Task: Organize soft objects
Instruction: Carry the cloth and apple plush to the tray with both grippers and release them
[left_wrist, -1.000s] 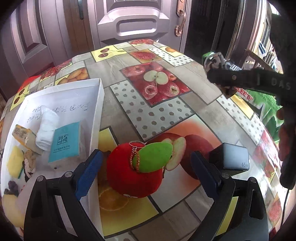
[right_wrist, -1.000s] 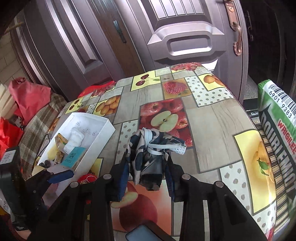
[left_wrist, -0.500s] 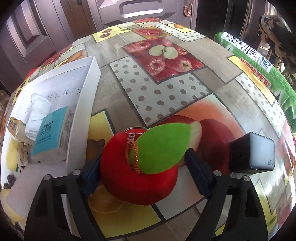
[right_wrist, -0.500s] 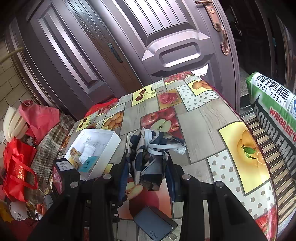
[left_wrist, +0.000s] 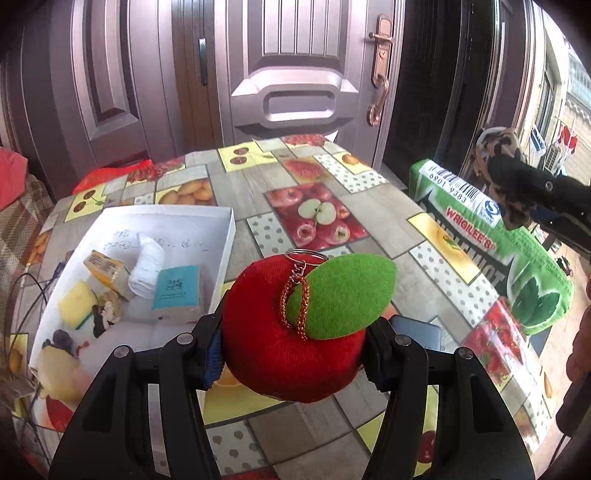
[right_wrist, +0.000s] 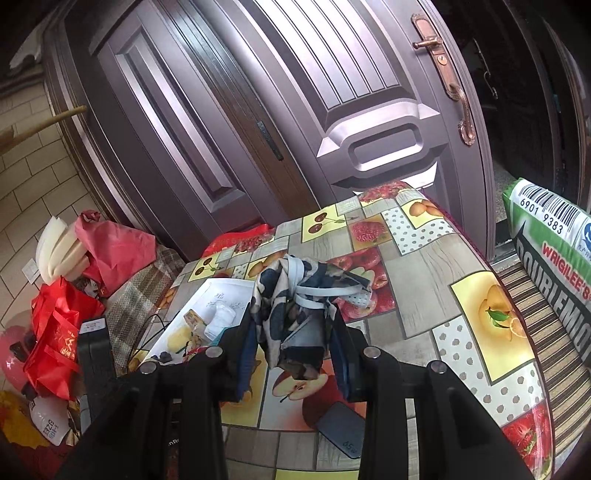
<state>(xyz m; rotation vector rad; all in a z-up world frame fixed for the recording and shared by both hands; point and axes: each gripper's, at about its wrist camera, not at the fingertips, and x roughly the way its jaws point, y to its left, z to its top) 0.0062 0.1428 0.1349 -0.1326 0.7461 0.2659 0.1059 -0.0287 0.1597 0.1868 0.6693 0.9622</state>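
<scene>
Red plush apple with green felt leaf (left_wrist: 291, 343) clamped in left gripper (left_wrist: 293, 354); crumpled navy-and-cream patterned cloth (right_wrist: 299, 314) clamped in right gripper (right_wrist: 293, 354), both above fruit-print worktop (left_wrist: 373, 229).

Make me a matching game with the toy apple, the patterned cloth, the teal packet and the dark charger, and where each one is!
Things:
1. plush apple
2. patterned cloth
3. teal packet
4. dark charger

Places:
A. inside the white box
B. lying on the table
C. in the left gripper
D. in the right gripper

Pairs: 1-C, 2-D, 3-A, 4-B
</scene>
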